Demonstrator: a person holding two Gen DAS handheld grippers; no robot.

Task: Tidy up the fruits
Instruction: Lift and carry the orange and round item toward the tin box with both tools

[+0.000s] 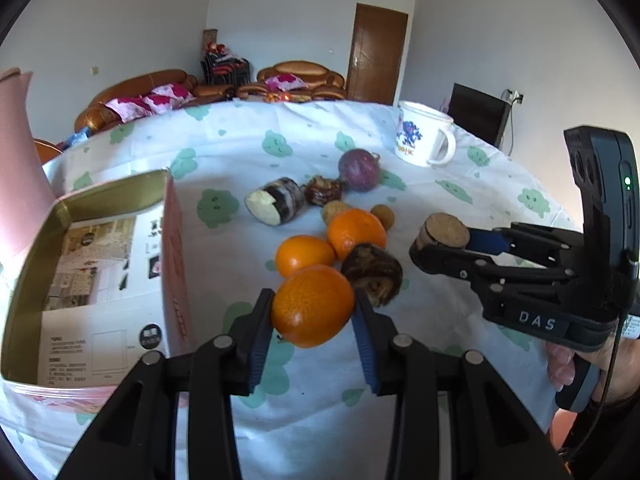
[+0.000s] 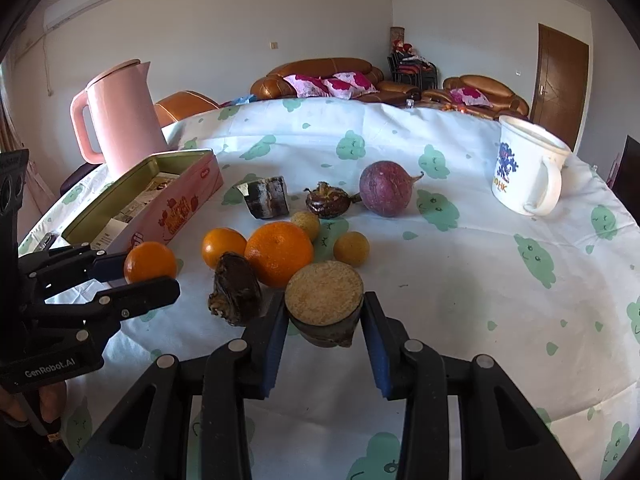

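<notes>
My left gripper (image 1: 314,308) is shut on an orange (image 1: 312,306), held just above the cloth; it also shows in the right wrist view (image 2: 150,262). My right gripper (image 2: 324,316) is shut on a cut brown root piece (image 2: 325,300), whose pale cut face points up; it also shows in the left wrist view (image 1: 444,234). Two more oranges (image 2: 278,254) (image 2: 223,247), a dark shrivelled fruit (image 2: 236,294), two small yellow round fruits (image 2: 351,249), a purple round fruit (image 2: 385,188) and a dark cut chunk (image 2: 267,196) lie on the table. The open pink tin box (image 1: 88,264) sits left of the left gripper.
A pink kettle (image 2: 120,120) stands behind the tin at the far left. A white mug (image 2: 528,164) stands at the far right. The tablecloth (image 2: 480,280) is white with green prints. Sofas and a door are behind the table.
</notes>
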